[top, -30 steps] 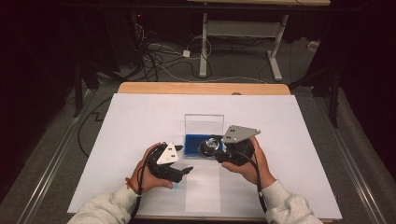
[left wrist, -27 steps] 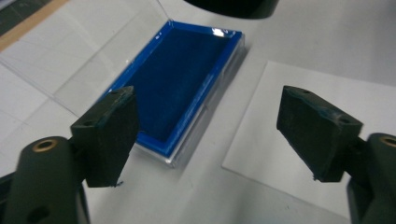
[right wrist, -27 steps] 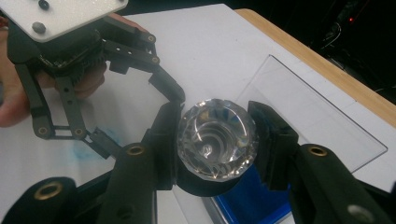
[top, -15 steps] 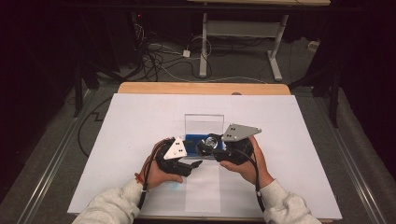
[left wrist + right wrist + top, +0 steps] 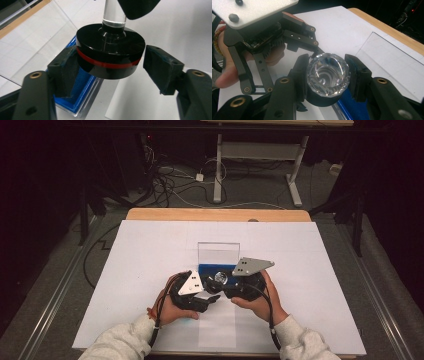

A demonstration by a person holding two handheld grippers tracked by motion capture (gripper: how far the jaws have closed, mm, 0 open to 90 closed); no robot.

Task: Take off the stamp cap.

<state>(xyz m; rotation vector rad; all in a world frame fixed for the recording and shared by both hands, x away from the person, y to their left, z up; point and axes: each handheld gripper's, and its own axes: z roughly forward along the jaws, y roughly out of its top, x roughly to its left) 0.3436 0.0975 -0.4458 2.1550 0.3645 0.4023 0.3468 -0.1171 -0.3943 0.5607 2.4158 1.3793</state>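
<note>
Two hand-held grippers meet over the near middle of the white-covered desk (image 5: 150, 270), just in front of a clear acrylic case with a blue foam lining (image 5: 218, 256). The right gripper (image 5: 327, 75) has its jaws clamped on the faceted clear crystal top (image 5: 328, 74) of a small trophy-like ornament, holding the piece in the air above the case. The ornament's round black base with a red band (image 5: 110, 56) sits between the jaws of the left gripper (image 5: 110, 67), which have just been closing around it; one pad looks to be touching the rim, while a narrow gap remains at the other, so the base is not yet pinched. Step in hand, as judged: taking a second hold on the base. The next move calls for finishing the closure squarely on the rim, without tilting the stem
</note>
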